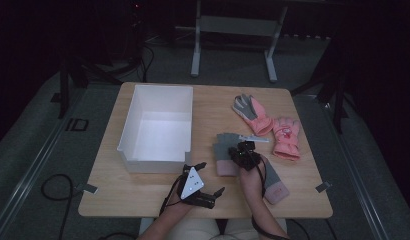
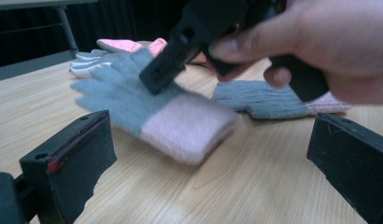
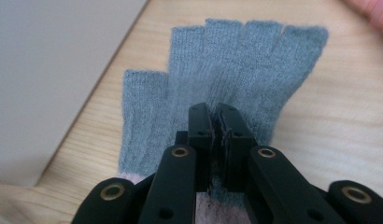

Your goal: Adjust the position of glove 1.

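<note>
At the centre of the desk (image 1: 158,187), beside the white bin (image 1: 158,125) at frame left, I have my right tool (image 3: 216,122) pinched shut on a thin fold of the grey glove (image 3: 227,70), right of the bin. My left tool (image 1: 202,176) waits at lower centre, jaws spread wide, holding nothing. The risk I see: so little knit is caught that the glove could slip free on lifting, or drag its twin (image 1: 273,177) lying just behind. The pink gloves (image 1: 273,127) at upper right sit well apart.
</note>
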The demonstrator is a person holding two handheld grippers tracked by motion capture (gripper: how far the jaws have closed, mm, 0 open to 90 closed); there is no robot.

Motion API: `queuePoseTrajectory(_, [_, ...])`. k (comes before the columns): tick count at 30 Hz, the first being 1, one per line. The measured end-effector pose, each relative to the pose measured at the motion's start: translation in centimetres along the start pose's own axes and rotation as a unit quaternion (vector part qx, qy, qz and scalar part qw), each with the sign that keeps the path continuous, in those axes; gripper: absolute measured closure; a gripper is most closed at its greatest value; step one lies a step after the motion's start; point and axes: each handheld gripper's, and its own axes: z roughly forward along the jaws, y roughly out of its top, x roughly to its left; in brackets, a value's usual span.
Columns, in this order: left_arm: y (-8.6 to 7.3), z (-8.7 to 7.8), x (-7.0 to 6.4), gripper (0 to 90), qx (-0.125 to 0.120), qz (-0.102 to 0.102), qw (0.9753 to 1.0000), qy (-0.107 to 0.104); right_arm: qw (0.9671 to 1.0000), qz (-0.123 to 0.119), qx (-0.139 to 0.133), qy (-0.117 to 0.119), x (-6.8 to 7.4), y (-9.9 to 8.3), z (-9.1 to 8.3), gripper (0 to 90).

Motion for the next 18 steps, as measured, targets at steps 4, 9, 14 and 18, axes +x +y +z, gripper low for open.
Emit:
queuePoseTrajectory(4, [0.0, 0.0, 0.0, 0.4, 0.002, 0.0, 1.0, 0.0, 0.9998, 0.013, 0.015, 0.0, -0.2, -0.6, 1.2, 84.9])
queuePoseTrajectory(9, [0.0, 0.0, 0.0, 0.4, 0.002, 0.002, 1.0, 0.0, 0.9993, 0.029, 0.022, -0.003, -0.2, -1.5, 2.5, 84.7])
queuePoseTrajectory(14, [0.0, 0.0, 0.0, 0.4, -0.001, 0.001, 1.0, 0.0, 0.9994, 0.026, 0.021, -0.009, 0.1, -1.6, 2.7, 83.9])
queuePoseTrajectory(18, [0.0, 0.0, -0.1, 0.4, 0.001, 0.005, 1.0, 0.0, 0.9994, 0.029, 0.018, -0.009, 0.1, -1.5, 2.7, 80.6])
